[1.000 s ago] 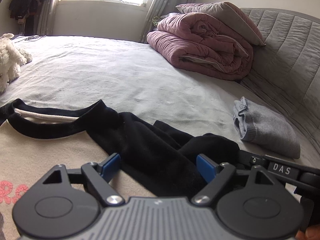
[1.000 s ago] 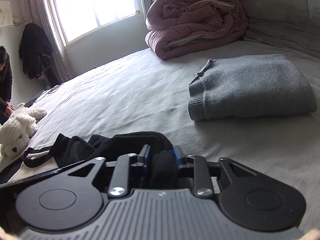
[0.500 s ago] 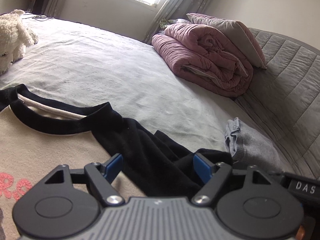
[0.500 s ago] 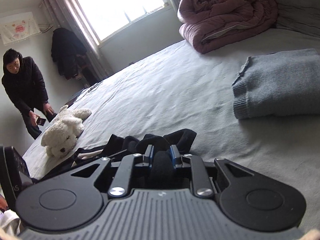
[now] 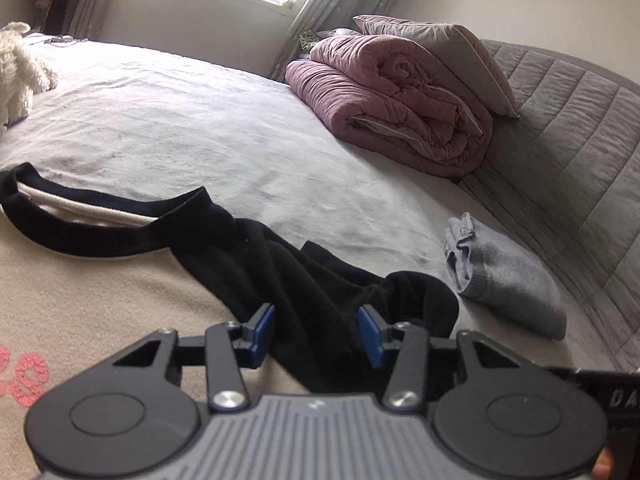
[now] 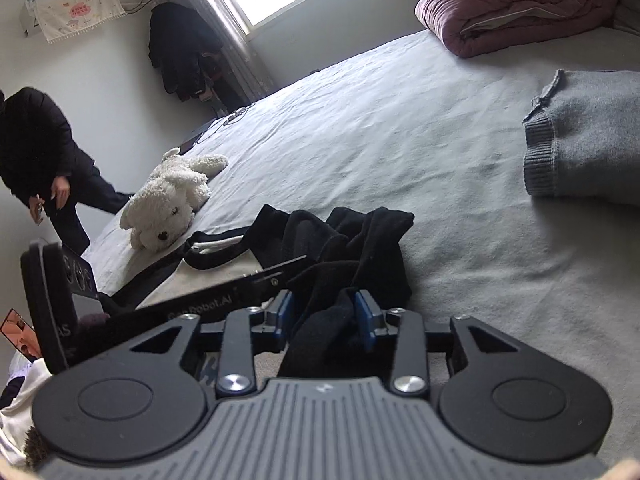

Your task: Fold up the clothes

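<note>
Left gripper (image 5: 316, 334) fingers spread over black sleeve (image 5: 304, 280); right gripper (image 6: 325, 316) fingers apart around sleeve fabric, on bed (image 5: 168, 120).

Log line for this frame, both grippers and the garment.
left gripper: open, over black sleeve | right gripper: part-open around black sleeve | grey sweater: folded

Bare bed sheet (image 6: 400, 136) ahead lies open between plush dog (image 6: 168, 200) and folded grey sweater (image 6: 588, 140).
</note>
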Demonstrator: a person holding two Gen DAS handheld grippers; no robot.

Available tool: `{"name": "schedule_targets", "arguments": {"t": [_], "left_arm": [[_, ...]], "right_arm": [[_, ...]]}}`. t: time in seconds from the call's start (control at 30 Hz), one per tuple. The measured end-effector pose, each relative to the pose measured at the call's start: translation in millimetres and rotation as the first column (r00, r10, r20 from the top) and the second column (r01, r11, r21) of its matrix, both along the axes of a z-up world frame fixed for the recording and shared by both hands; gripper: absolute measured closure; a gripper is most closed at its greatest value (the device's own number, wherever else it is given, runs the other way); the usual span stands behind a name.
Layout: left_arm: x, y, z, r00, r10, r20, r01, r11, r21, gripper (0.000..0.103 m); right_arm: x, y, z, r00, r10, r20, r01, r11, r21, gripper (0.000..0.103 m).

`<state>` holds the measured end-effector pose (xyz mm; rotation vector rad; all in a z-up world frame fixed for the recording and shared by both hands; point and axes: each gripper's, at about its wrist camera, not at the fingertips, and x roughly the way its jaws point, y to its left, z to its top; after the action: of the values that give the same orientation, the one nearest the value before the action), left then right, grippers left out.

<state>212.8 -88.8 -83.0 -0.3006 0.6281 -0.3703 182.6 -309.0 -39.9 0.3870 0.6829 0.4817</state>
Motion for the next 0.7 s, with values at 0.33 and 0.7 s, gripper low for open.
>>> {"name": "schedule_targets", "arguments": {"t": [0.33, 0.7], "left_arm": [[-1.4, -2.7, -0.8, 1.0, -0.018, 0.006, 0.018, 0.999, 0.041, 0.069], [-4.4, -2.1, 2.2, 0.999, -0.028, 0.033, 0.029, 0.999, -0.036, 0.056]], "right_arm": [[11.3, -8.0, -22.2, 0.968, -0.249, 0.011, 0.249, 0.968, 0.02, 0.047], [-4.8, -33.5, -3.2, 0.927, -0.35, 0.138, 0.324, 0.929, 0.181, 0.092]]}}
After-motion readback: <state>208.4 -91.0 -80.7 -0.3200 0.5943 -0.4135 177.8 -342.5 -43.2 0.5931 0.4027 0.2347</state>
